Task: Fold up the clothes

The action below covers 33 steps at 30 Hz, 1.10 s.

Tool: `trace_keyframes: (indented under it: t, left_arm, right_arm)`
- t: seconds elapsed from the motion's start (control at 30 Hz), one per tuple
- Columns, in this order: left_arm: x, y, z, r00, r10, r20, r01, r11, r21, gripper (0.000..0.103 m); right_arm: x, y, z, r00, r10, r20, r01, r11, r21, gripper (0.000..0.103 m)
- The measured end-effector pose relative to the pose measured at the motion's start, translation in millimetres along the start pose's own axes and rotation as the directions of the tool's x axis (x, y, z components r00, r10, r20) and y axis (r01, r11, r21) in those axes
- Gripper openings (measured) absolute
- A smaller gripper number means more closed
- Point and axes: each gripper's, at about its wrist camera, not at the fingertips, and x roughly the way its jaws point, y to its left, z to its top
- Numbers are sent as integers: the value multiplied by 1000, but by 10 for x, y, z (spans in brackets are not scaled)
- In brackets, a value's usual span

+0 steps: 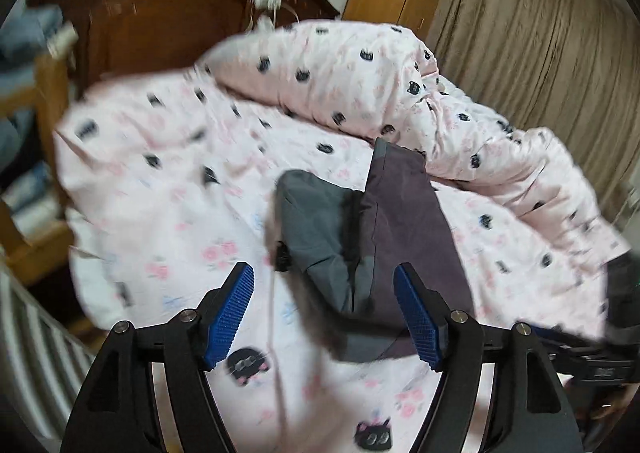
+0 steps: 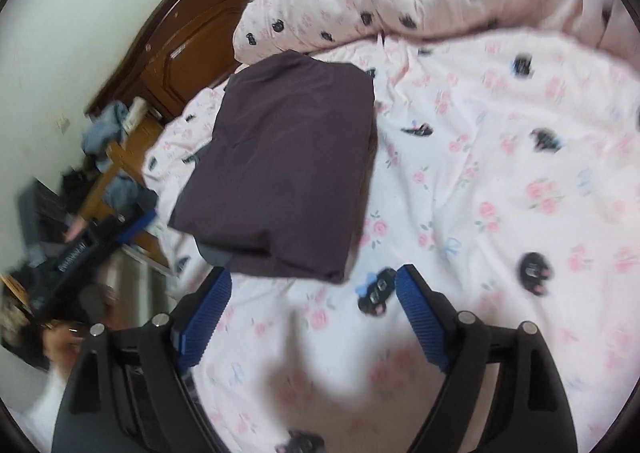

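Pink bedsheet (image 2: 500, 157) bears folded purple garment (image 2: 288, 157); both claws apparently open.

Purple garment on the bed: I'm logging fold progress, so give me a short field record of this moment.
garment: dark purple garment, grey lining showing at its near edge
state: folded into a compact rectangle
resting on: pink floral bedsheet
behind it: bunched duvet of the same print
left gripper: open, holds nothing
right gripper: open, holds nothing
image quality: motion blur in both views
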Motion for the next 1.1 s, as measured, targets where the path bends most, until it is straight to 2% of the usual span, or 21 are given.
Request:
trace_keyframes:
  t: [0.07,0.23,0.33,0.47,0.57,0.6,0.7,0.83,1.1]
  left_arm:
    - [-183,-114,-83,999,40,35,-40,999,18,67]
    - [-630,-389,-249,991,64,114,-70,996,54,68]
    - [-890,-555,-305,986,93,142,-109,988,106,68]
    - [-1128,-674,-363,979,141,146,-160,979,126,70]
    - [-1283,-694,-393,977,158,142,-174,979,108,101]
    - [-1334,-700,-402,976,162,143,-177,979,103,102]
    - [-1475,-711,-420,973,162,163,-180,978,103,102]
    - [-1539,-738,-439,982,140,127,-155,982,109,102]
    - [-1683,-784,-512,984,135,120,-149,981,120,102]
  right_arm:
    - [-141,160,-96,998,-56,33,58,996,-64,87]
    - [-485,544,-291,985,-116,130,137,976,-172,88]
    - [-690,675,-400,977,-127,171,161,967,-199,88]
    - [-914,821,-527,969,-131,208,176,961,-212,88]
    - [-1079,935,-623,959,-148,242,203,954,-219,88]
    - [-1135,974,-657,954,-157,256,216,951,-222,88]
    - [-1258,1061,-738,938,-187,292,258,939,-227,88]
    - [-1424,1150,-836,914,-221,340,304,928,-214,89]
    - [-1689,1318,-1025,888,-234,396,336,918,-211,94]
